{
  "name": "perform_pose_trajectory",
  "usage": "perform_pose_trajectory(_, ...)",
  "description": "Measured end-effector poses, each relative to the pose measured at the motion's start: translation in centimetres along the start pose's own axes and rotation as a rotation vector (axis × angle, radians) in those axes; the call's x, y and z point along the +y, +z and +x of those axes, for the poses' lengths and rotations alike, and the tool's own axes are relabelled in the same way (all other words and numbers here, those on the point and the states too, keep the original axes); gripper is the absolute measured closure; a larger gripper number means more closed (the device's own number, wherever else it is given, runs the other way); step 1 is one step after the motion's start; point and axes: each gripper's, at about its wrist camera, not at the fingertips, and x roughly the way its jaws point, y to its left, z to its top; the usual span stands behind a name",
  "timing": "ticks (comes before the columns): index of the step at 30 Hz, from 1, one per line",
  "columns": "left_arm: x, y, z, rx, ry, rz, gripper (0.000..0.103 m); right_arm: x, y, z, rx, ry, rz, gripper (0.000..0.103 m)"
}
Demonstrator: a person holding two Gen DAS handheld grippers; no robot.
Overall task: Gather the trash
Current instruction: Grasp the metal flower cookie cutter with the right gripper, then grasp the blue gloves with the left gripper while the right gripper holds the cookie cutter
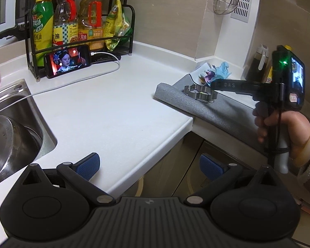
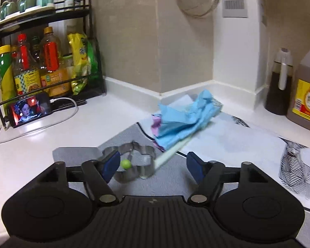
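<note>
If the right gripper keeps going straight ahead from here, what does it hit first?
Probably the metal cookie cutter on the grey mat, with the small green ball inside it. The right gripper is open just short of it. The crumpled blue paper lies farther on; depth is uncertain.

White countertop (image 1: 105, 103), beige tiled wall (image 1: 165, 10), steel sink (image 1: 16, 97), black rack (image 1: 80, 47)

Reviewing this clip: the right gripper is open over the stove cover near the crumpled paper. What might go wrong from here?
1. The metal cookie cutter sits between the open right gripper and the crumpled blue paper; closing now might catch the cutter instead.
2. The small green ball by the cutter may roll off if nudged.
3. The pale stick leaning under the paper may get dragged along.
</note>
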Motion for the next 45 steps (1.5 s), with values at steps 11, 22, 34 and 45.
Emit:
perform_pose_trajectory(11,0.5,0.4,0.1,-0.003,0.006,-0.014,0.000,2.9,-0.2,4.6,0.087,0.003,-0.056,0.018)
perform_pose_trajectory(22,0.0,1.0,0.2,-0.008,0.000,-0.012,0.000,0.6,-1.4,0.2,0.028,-0.004,-0.043,0.043)
perform_pose_trajectory(34,-4.1,4.2,1.2,-0.060,-0.051,0.057,0.000,-7.6,-4.2,-7.5,0.022,-0.092,0.018,0.045)
perform_pose_trajectory(45,-10.2,11.4,6.7,-0.170,-0.144,0.185,0.000,-14.9,-5.7,-7.8,0.043,-0.211,0.174,0.023)
